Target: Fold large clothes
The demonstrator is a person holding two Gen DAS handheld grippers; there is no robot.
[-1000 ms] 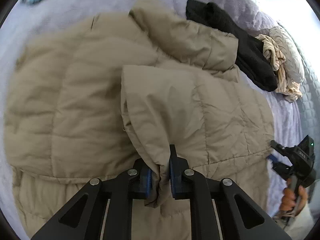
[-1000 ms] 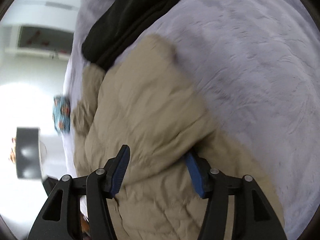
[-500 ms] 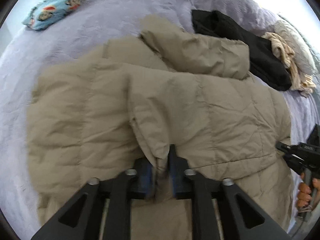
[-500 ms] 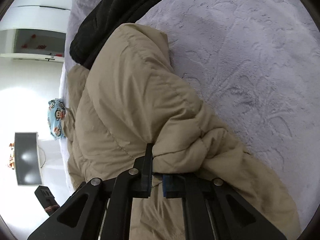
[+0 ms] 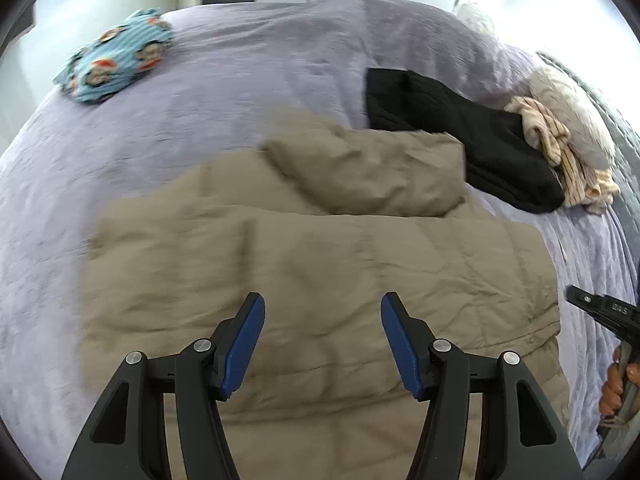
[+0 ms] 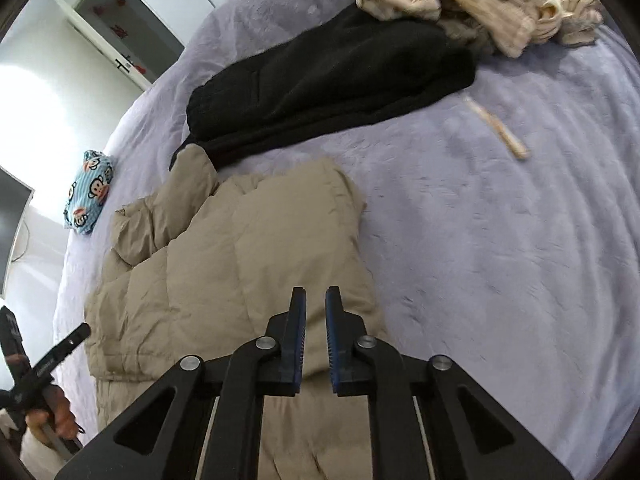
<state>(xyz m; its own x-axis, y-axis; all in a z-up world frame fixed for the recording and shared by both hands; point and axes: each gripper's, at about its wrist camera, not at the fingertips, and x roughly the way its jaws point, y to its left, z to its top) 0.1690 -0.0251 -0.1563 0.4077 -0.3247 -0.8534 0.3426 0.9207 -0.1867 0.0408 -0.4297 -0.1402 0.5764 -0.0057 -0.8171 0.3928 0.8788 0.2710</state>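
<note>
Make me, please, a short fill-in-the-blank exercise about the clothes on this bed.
1. The puffy quilted jacket is ____ in colour.
2. The black knitted garment lies between the jacket and a heap of ____ knitwear.
3. The small cloth with monkey faces is light ____.

Missing: beige; cream; blue

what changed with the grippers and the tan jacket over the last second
The left gripper has just opened and let go of the tan jacket. The right gripper, nearly shut, released its fold too. Both lifted away. The black garment stayed put.
</note>
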